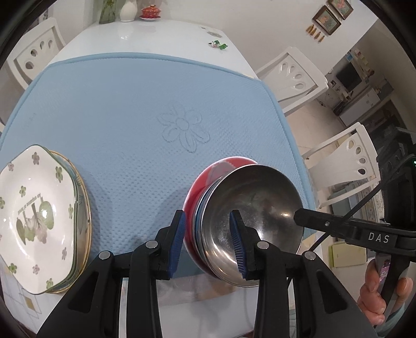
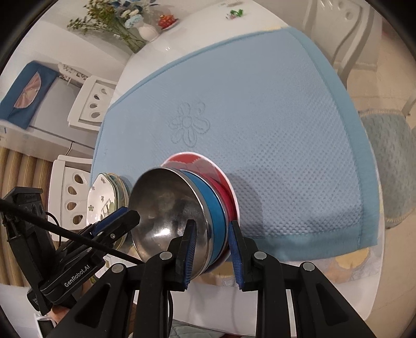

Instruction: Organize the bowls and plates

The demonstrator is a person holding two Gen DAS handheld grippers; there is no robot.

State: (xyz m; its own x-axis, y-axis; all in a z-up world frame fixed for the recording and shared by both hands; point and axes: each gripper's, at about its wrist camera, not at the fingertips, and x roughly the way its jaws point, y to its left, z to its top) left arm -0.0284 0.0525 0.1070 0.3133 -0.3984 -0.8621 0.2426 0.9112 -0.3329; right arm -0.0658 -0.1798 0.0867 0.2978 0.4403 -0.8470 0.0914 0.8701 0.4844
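A stack of nested bowls, a steel bowl [image 1: 257, 215] on top, a blue one and a red one [image 1: 208, 174] under it, stands near the front edge of the blue mat [image 1: 145, 104]. My left gripper [image 1: 208, 239] straddles the stack's left rim, one finger inside the steel bowl, one outside. My right gripper [image 2: 212, 249] straddles the right rim of the stack [image 2: 169, 208] the same way. Both pairs of pads sit close against the bowl walls. A stack of flowered plates [image 1: 33, 215] lies at the mat's left front corner; it also shows in the right wrist view [image 2: 104, 200].
White chairs [image 1: 291, 75] stand around the white table [image 1: 145, 33]. A vase and a red lidded cup [image 1: 150, 11] stand at the table's far end. A small green and red trinket [image 1: 218, 44] lies beyond the mat.
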